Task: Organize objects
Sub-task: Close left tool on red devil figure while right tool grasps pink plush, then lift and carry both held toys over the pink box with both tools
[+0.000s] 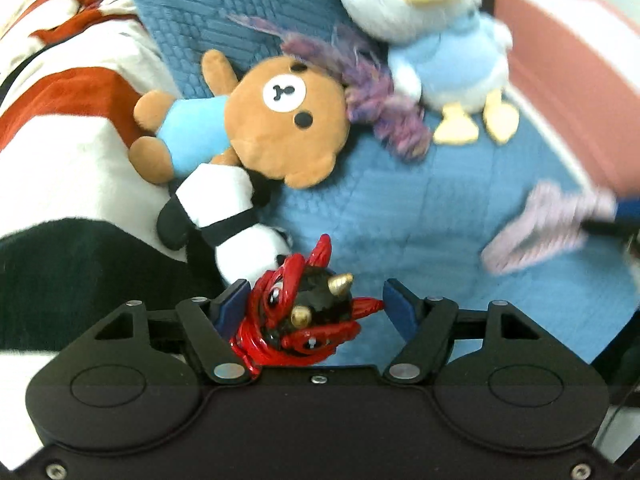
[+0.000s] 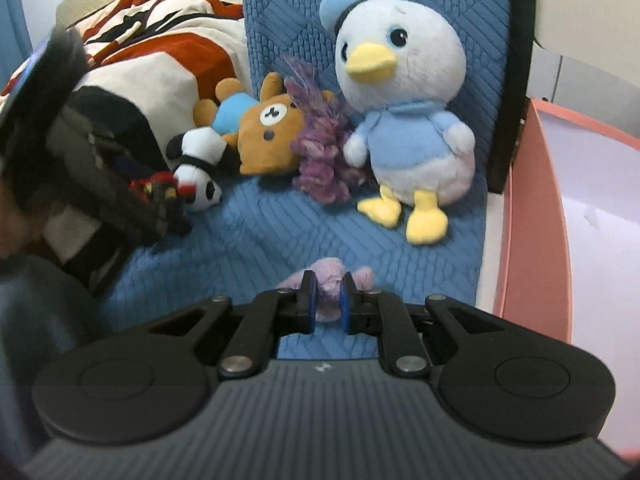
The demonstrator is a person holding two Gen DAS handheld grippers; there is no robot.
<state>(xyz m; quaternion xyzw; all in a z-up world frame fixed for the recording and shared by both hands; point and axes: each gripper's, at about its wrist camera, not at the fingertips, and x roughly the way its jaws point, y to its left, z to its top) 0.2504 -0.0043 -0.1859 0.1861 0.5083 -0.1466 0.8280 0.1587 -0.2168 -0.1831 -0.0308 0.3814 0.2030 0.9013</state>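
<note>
Item: glossy red-and-black horned figurine (image 1: 304,320), clamped in left gripper (image 1: 314,306), lifted over blue quilted mat (image 1: 400,208) for sorting. Right gripper (image 2: 328,300) pinches pale pink fuzzy cloth (image 2: 326,280). Brown plush bear (image 1: 280,120), white duck plush (image 2: 400,100) grouped behind.

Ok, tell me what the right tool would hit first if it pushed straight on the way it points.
Carrying the pink fuzzy item, the right tool would probably meet the blue quilted cover first, short of the duck plush; depth is unclear.
</note>
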